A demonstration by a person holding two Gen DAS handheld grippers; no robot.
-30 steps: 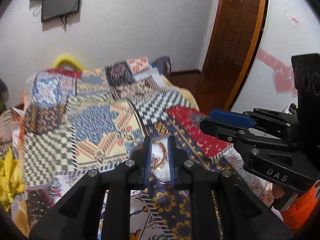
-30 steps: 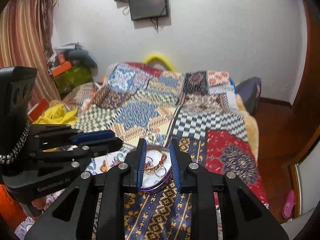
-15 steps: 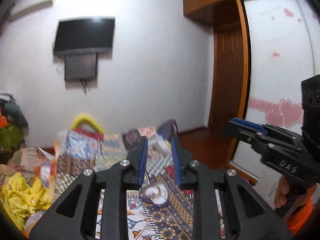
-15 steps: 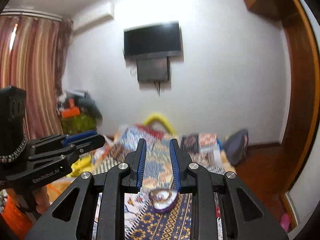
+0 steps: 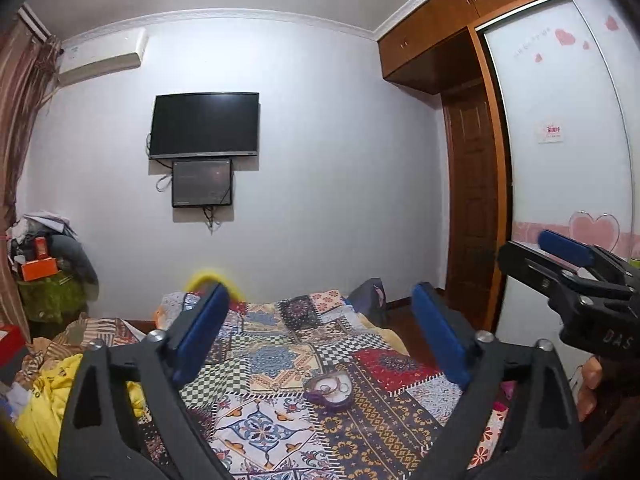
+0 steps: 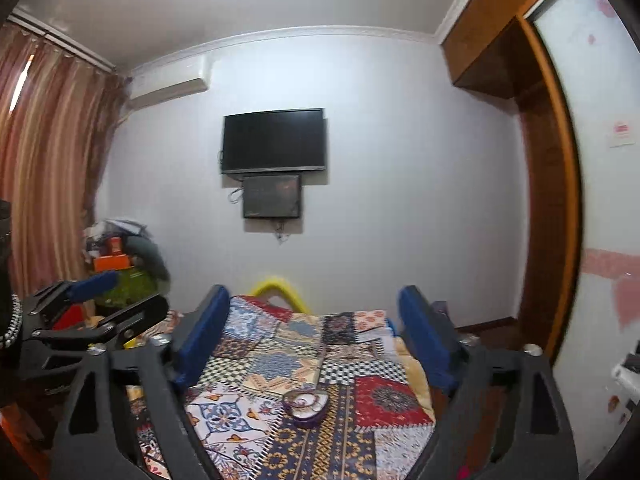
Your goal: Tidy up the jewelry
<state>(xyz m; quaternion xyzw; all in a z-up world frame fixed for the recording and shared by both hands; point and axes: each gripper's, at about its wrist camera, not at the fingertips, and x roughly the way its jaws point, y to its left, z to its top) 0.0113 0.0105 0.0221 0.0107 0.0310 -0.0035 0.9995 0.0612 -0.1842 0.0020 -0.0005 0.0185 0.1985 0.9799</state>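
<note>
My left gripper (image 5: 320, 334) has just been opening and its blue pads (image 5: 202, 330) now stand spread wide with nothing between them; my right gripper (image 6: 318, 334) has done the same, jaws wide apart and empty. Just ahead of both, below and between the fingertips, the heart-shaped jewelry dish (image 5: 330, 390) sits on the patchwork bedspread (image 5: 276, 360), untouched, with rings and a chain lying inside it. In the left view, my right gripper shows off to the right, beside the wardrobe door (image 5: 560, 160). Farther ahead, beyond the bed, a dark television (image 6: 274, 140) hangs on the white wall.
</note>
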